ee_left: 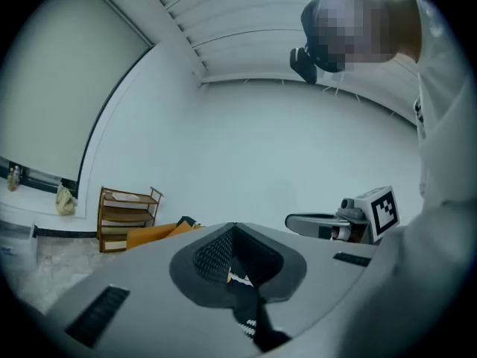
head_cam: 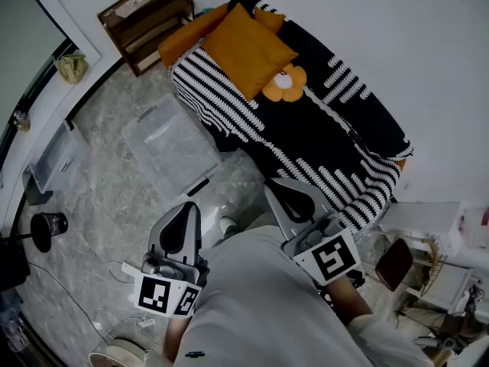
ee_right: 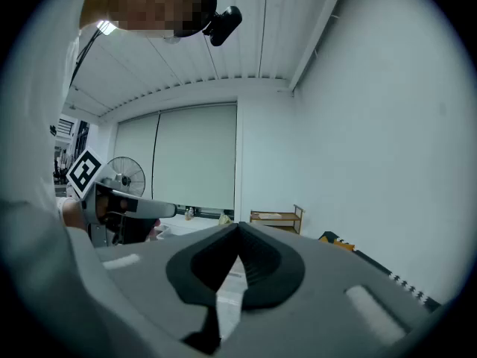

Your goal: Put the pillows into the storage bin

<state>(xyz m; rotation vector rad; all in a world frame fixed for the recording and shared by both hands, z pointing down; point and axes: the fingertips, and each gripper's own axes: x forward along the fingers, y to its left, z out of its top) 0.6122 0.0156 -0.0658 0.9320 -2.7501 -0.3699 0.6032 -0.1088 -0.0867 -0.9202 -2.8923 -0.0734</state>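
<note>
In the head view a large orange pillow (head_cam: 246, 50) lies at the head of the bed (head_cam: 344, 140), which has a black-and-white striped cover. A long orange pillow (head_cam: 187, 37) lies behind it and a flower-shaped pillow (head_cam: 284, 84) beside it. The clear storage bin (head_cam: 170, 145) stands on the floor next to the bed. My left gripper (head_cam: 186, 214) and right gripper (head_cam: 287, 194) are held close to my body, both shut and empty. Each gripper view looks over shut jaws at the room; the left gripper view catches the orange pillow (ee_left: 153, 235) and the right gripper (ee_left: 328, 224).
A wooden shelf (head_cam: 149, 17) stands against the wall by the bed's head. Another clear box (head_cam: 55, 157) sits by the left wall. A fan (head_cam: 114, 350) stands at my left. A cluttered table (head_cam: 435, 281) and a brown chair (head_cam: 393, 262) are at the right.
</note>
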